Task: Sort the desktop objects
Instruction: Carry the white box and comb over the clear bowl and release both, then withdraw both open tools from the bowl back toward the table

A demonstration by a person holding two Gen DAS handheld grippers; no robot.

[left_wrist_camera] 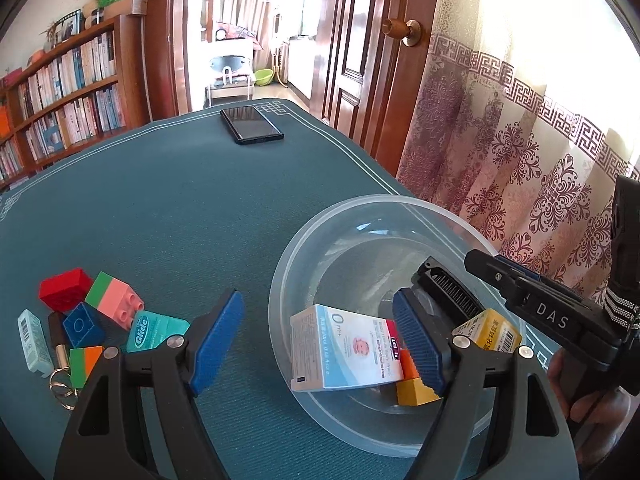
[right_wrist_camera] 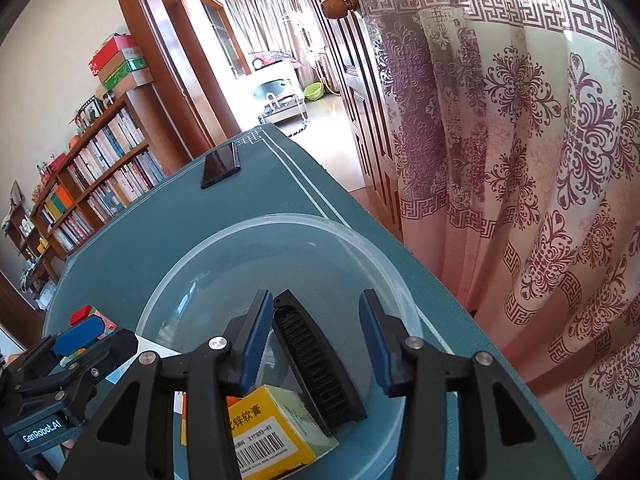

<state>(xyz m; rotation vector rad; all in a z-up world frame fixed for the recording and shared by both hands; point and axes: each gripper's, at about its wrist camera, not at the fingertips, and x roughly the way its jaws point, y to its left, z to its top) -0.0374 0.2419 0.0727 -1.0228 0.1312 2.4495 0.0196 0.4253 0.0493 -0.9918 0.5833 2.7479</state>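
A clear plastic bowl [left_wrist_camera: 320, 236] [right_wrist_camera: 248, 248] stands at the table's right edge. It holds a white and blue baby-product box [left_wrist_camera: 340, 348], a yellow ointment box [left_wrist_camera: 494, 330] [right_wrist_camera: 272, 428], a black comb [left_wrist_camera: 448, 292] [right_wrist_camera: 316, 360] and an orange and yellow block [left_wrist_camera: 412, 384]. My left gripper [left_wrist_camera: 320, 344] is open and empty over the bowl's near left rim. My right gripper [right_wrist_camera: 316, 344] is open over the bowl, its fingers either side of the comb without gripping it.
Left of the bowl lie a red block [left_wrist_camera: 66, 288], a green and pink block [left_wrist_camera: 114, 298], a blue block [left_wrist_camera: 82, 324], a teal floss box [left_wrist_camera: 156, 330], a pale box [left_wrist_camera: 34, 340] and a key ring [left_wrist_camera: 62, 384]. A black phone [left_wrist_camera: 252, 124] lies far back. A curtain [left_wrist_camera: 520, 160] hangs right.
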